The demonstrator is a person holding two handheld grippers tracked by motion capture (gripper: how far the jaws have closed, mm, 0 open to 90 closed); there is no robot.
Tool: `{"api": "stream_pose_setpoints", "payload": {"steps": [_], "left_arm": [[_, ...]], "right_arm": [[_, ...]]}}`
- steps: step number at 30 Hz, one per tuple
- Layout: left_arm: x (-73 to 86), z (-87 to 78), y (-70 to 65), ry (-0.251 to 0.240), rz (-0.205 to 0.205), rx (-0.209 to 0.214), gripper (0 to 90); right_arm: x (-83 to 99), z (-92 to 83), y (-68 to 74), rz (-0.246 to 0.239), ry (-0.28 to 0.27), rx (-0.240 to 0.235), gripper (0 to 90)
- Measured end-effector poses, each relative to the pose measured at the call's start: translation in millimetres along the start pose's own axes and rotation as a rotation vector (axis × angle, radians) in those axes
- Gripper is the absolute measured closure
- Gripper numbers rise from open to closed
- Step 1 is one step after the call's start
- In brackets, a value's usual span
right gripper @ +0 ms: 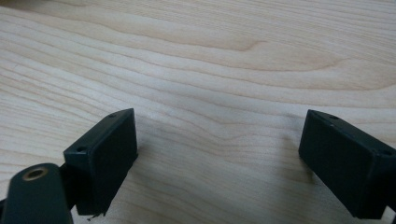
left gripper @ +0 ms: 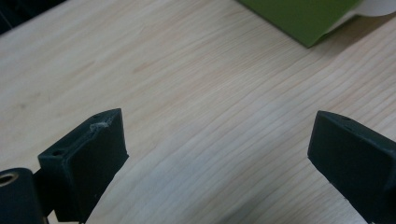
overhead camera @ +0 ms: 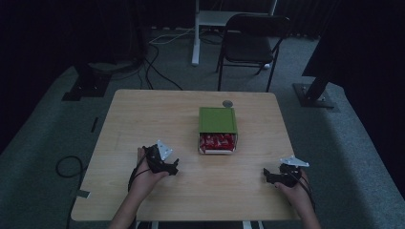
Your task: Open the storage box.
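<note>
On the table (overhead camera: pixel 143 119): one green box (overhead camera: pixel 218 119) of red packets (overhead camera: pixel 217 141), two hand-held grippers, left (overhead camera: pixel 173 168) and right (overhead camera: pixel 265 174), both spread wide, empty; wood grain plain in gripper views.

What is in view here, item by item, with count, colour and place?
table: one, light wood, centre.
box: one, green lid slid back, table's middle right; red packets show in its open near end.
small round thing: one, grey, just behind the box.
chair: one, black, beyond the table.
cables: several, black, on the grey floor.
left gripper: black, open, near left, over the table.
right gripper: black, open, near right, over the table.
</note>
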State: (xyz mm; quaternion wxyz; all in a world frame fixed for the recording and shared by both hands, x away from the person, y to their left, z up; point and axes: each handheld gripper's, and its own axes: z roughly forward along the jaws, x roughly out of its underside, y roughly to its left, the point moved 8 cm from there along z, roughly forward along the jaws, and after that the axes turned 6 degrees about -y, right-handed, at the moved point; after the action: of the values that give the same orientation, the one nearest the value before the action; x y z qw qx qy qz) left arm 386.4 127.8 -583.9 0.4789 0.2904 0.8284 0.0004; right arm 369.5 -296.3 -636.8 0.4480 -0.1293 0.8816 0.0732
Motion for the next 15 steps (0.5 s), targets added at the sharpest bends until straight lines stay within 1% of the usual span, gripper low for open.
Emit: {"api": "stream_pose_setpoints", "payload": {"steps": [1, 2, 3, 4, 5, 6, 8, 9, 11, 12, 13, 15], "left_arm": [[-5.0, 0.4, -4.1, -0.005, 0.029, -0.002, 5.2], [-5.0, 0.4, -4.1, -0.005, 0.029, -0.002, 5.3], [-10.4, 0.5, -8.1, -0.016, 0.053, -0.006, 5.2], [-10.4, 0.5, -8.1, -0.016, 0.053, -0.006, 5.3], [-14.9, 0.7, -12.6, -0.021, 0.081, -0.006, 5.2], [-14.9, 0.7, -12.6, -0.021, 0.081, -0.006, 5.2], [-20.0, 1.1, -18.1, -0.038, 0.107, 0.004, 5.2], [-25.4, 1.3, -23.3, -0.057, 0.125, 0.010, 5.2], [-31.0, 1.2, -29.4, -0.076, 0.151, 0.018, 5.2], [-31.0, 1.2, -29.4, -0.076, 0.151, 0.018, 5.2], [-35.8, 1.3, -36.1, -0.089, 0.171, 0.030, 5.2], [-40.0, 1.5, -42.0, -0.092, 0.189, 0.039, 5.2]], "right_arm": [[0.0, 0.0, 0.0, 0.000, 0.000, 0.000, 11.0], [0.0, 0.0, 0.0, 0.000, 0.000, 0.000, 11.0], [0.0, 0.0, 0.0, 0.000, 0.000, 0.000, 11.0], [0.0, 0.0, 0.0, 0.000, 0.000, 0.000, 11.0], [0.0, 0.0, 0.0, 0.000, 0.000, 0.000, 11.0], [0.0, 0.0, 0.0, 0.000, 0.000, 0.000, 11.0], [0.0, 0.0, 0.0, 0.000, 0.000, 0.000, 11.0], [0.0, 0.0, 0.0, 0.000, 0.000, 0.000, 11.1], [0.0, 0.0, 0.0, 0.000, 0.000, 0.000, 11.1], [0.0, 0.0, 0.0, 0.000, 0.000, 0.000, 11.1], [0.0, 0.0, 0.0, 0.000, 0.000, 0.000, 11.0], [0.0, 0.0, 0.0, 0.000, 0.000, 0.000, 11.0]]}}
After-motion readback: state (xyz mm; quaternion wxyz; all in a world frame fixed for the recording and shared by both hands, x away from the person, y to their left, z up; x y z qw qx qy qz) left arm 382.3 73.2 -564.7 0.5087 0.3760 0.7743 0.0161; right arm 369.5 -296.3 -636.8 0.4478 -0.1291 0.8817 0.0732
